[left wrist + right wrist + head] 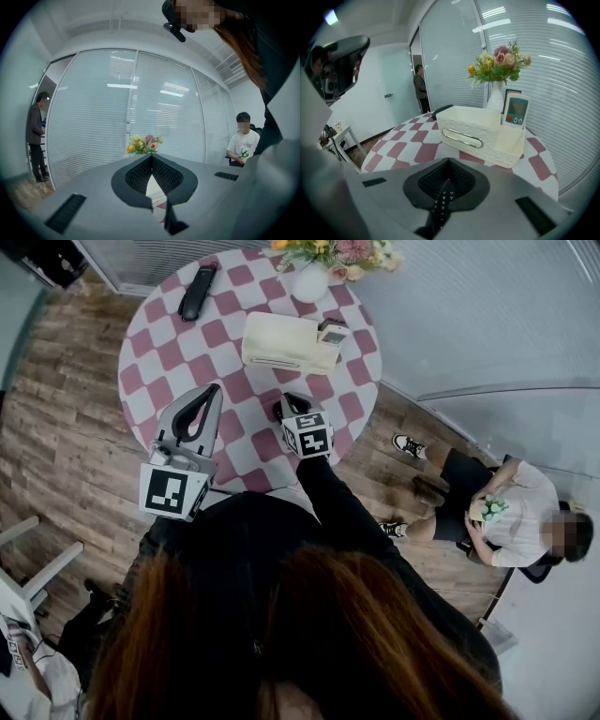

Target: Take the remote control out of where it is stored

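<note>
Left gripper [151, 159]: hovering over the table's [150, 371] near-left edge — jaws pressing together, nothing between them.
Black remote [198, 292]: lying flat at the far-left edge.
Right gripper [448, 164]: hovering over the near edge, jaws pressing together, empty.
Storage box [281, 343]: sitting mid-table.
White remote control [331, 332]: standing upright in the box's right-end compartment — untouched.

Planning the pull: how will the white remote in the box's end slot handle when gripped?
The remote looks like a slim hard plastic shell, so probably stiff and light. Only its top shows above the slot, and the smooth face may slip. The box looks light too, so it might lift or tip with it.
</note>
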Motion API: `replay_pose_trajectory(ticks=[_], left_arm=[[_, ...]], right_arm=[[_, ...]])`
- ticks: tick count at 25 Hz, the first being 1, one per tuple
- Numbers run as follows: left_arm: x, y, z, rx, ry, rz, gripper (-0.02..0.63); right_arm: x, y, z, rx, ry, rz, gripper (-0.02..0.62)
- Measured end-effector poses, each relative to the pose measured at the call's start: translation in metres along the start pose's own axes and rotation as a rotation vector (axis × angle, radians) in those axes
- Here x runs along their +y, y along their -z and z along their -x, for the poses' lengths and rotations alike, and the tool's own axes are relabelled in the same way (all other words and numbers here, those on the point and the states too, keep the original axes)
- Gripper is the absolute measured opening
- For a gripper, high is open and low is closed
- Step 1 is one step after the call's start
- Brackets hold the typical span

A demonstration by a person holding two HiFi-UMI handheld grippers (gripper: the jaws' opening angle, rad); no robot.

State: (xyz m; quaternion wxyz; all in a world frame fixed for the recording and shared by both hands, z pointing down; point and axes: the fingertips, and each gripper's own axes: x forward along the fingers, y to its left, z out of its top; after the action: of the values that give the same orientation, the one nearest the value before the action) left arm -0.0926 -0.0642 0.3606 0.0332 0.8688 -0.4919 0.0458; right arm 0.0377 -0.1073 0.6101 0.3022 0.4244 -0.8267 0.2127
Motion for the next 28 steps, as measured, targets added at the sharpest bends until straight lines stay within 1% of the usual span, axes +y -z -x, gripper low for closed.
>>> replay_pose_trajectory(ticks=[9, 13, 17, 23, 28], left_arm=[[-0.002, 0.000, -0.001, -0.004, 0.012, -0.002, 0.009], [-0.002, 0.001, -0.001, -0.004, 0.012, -0.003, 0.009], [-0.002, 0.001, 0.000, 0.001, 0.009, 0.003, 0.009], [-0.003, 0.002, 0.000, -0.004, 0.019, 0.002, 0.009], [-0.002, 0.004, -0.004, 0.010, 0.010, 0.001, 0.009]], right_arm=[[-0.001, -0.050, 0.028, -0.244, 0.042, 0.038, 0.015], [0.003, -0.073, 0.045, -0.364, 0.051, 0.072, 0.015], [0.007, -0.090, 0.061, -0.447, 0.065, 0.094, 0.015], [0.017, -0.115, 0.094, -0.543, 0.072, 0.122, 0.015], [0.021, -0.132, 0.121, -0.549, 0.091, 0.111, 0.015]])
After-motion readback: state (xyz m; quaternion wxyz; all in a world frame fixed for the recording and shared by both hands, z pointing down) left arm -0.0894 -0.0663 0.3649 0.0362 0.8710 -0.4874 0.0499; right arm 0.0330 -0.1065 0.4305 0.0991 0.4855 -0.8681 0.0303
